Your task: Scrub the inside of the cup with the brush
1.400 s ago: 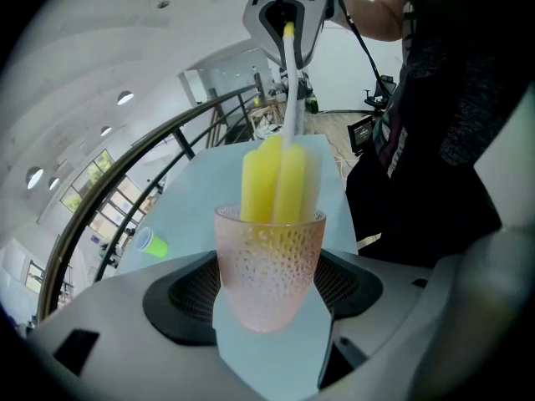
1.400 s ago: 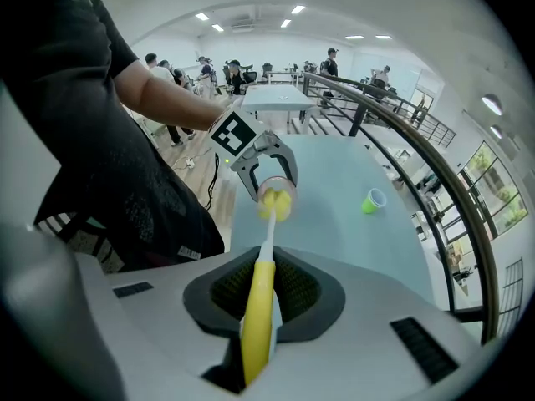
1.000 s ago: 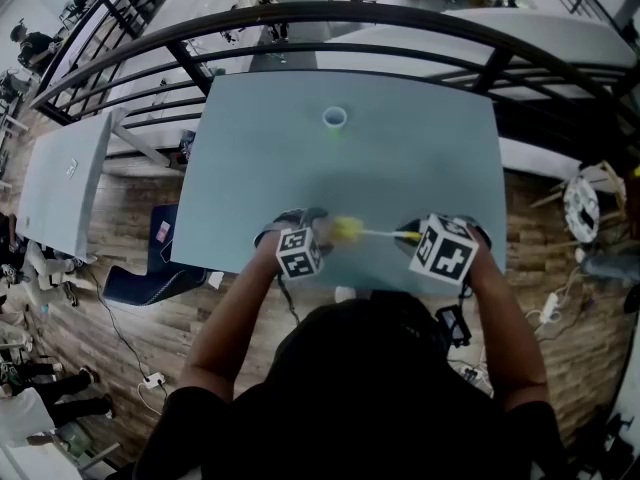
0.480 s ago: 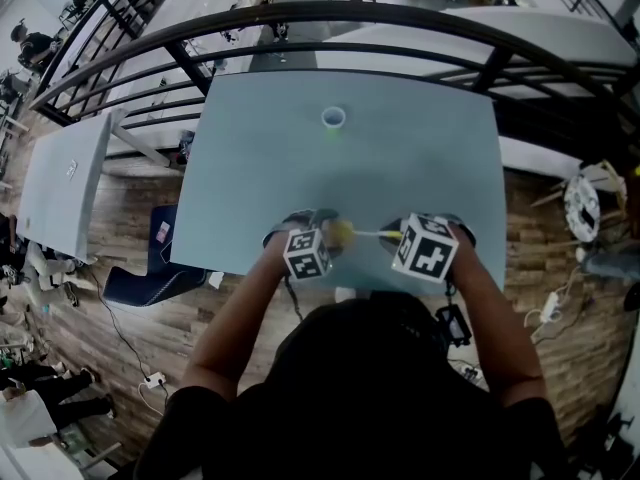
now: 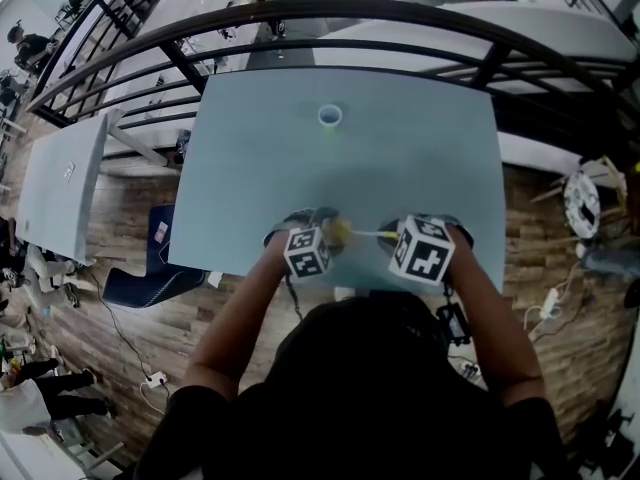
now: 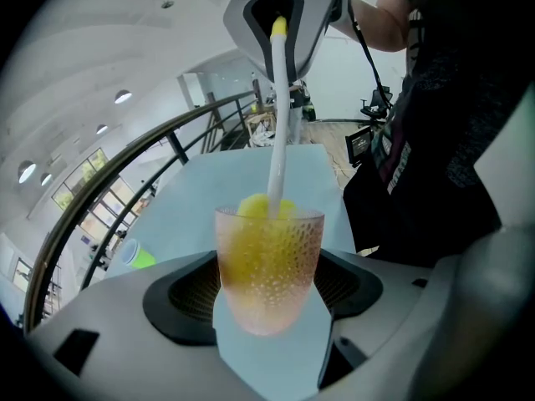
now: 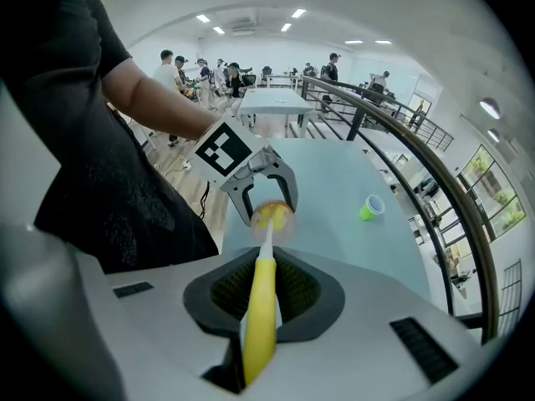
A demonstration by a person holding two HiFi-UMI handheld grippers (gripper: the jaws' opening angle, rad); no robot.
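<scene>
I worked over a pale blue table (image 5: 250, 188) that stood on a wooden floor (image 5: 100, 328). One small green cup (image 5: 330, 117) stood upright on it, near the far edge, about midway across.

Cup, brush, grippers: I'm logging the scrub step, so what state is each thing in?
Cup: clamped in left gripper, brush head inside.
Brush: handle clamped in right gripper, head in cup.
Left gripper: shut on cup.
Right gripper: shut on brush.
Green cup: on the table, apart, untouched.
</scene>
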